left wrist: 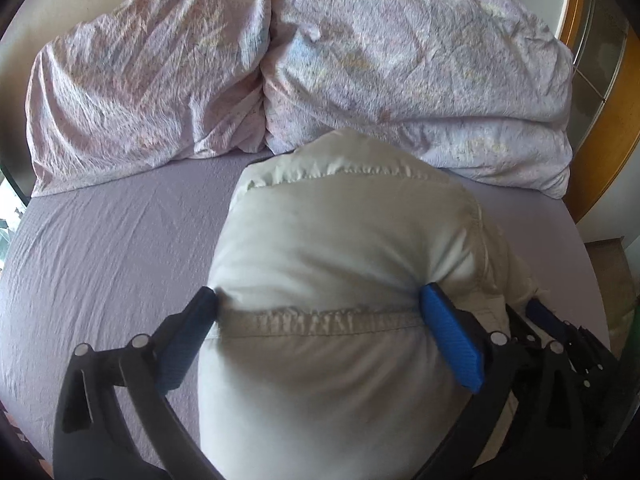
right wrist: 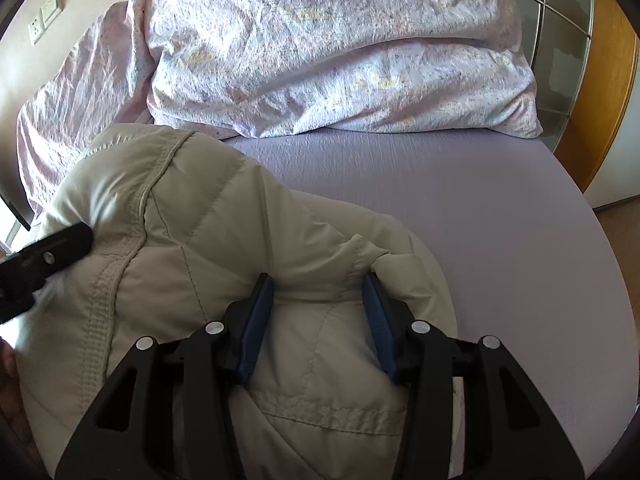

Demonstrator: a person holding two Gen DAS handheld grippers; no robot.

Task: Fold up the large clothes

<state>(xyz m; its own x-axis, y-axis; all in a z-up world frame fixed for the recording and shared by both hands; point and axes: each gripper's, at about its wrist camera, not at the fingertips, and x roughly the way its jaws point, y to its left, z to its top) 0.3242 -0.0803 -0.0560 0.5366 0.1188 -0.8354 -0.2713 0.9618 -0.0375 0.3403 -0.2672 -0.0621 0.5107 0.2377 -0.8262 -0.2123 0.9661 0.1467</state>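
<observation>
A puffy beige padded jacket (left wrist: 340, 248) lies bundled on the lilac bed sheet (left wrist: 112, 240). My left gripper (left wrist: 318, 300) has its blue pads pressed into both sides of a thick fold of the jacket at a stitched seam. My right gripper (right wrist: 318, 286) grips a narrower bunch of the same jacket (right wrist: 224, 240) near its right edge. The left gripper's black finger (right wrist: 52, 248) shows at the left of the right wrist view. The right gripper (left wrist: 560, 328) shows at the right of the left wrist view.
Two crumpled floral pillows (left wrist: 400, 60) (left wrist: 140, 80) lie across the far end of the bed. The sheet (right wrist: 480, 220) stretches to the right of the jacket. A wooden frame with glass panels (right wrist: 572, 40) stands at the far right. A wall switch (right wrist: 50, 10) is at upper left.
</observation>
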